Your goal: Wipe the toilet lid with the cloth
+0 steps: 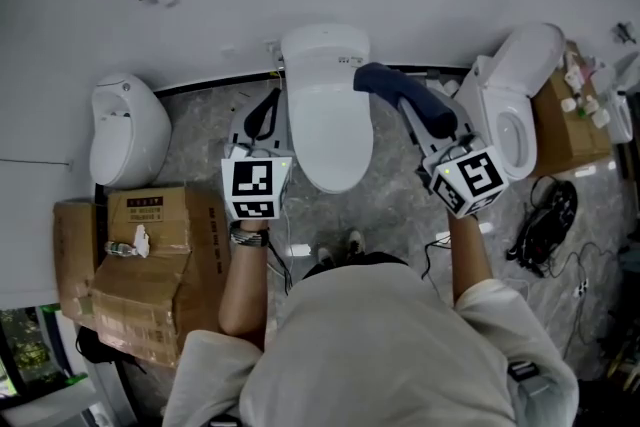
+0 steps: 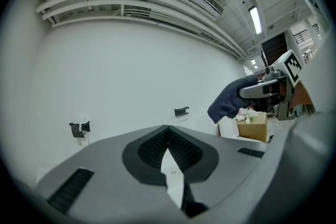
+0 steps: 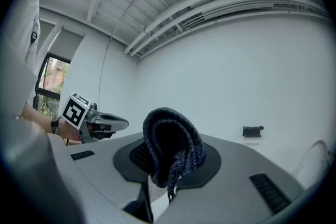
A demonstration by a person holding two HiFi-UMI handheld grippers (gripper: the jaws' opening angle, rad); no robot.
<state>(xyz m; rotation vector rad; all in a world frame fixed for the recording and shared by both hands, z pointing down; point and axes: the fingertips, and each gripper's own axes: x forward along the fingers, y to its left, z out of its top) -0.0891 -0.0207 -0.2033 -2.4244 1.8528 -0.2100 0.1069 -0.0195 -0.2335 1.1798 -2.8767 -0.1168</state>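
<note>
**A:** Cardboard boxes [image 1: 148, 250] are stacked at your far left, below a white fixture [image 1: 128, 127] against the wall.

**B:** Next along is your left gripper [image 1: 263, 108], just left of the middle toilet [image 1: 325, 55]. Its jaws are pressed together with nothing between them.

**A:** And the lid [image 1: 328, 140]?

**B:** It is down, white and bare, straight ahead of you between your two grippers.

**A:** Where is the cloth [image 1: 380, 80]?

**B:** You have it in your right gripper [image 1: 412, 110]. From your head it shows over the toilet's right rear edge, beside the lid rather than over its middle. Whether it touches the toilet cannot be told.

**A:** How is it held?

**B:** The jaws are clamped on the lower part of the dark blue knit. It stands up above the tips as a folded loop, and one loose strand dangles below them.

**A:** Anything further right?

**B:** A second toilet [image 1: 515, 105] with its lid raised, then a brown box [image 1: 570, 140] with small bottles on top. Black cables [image 1: 545, 220] lie on the floor in front of it.
</note>
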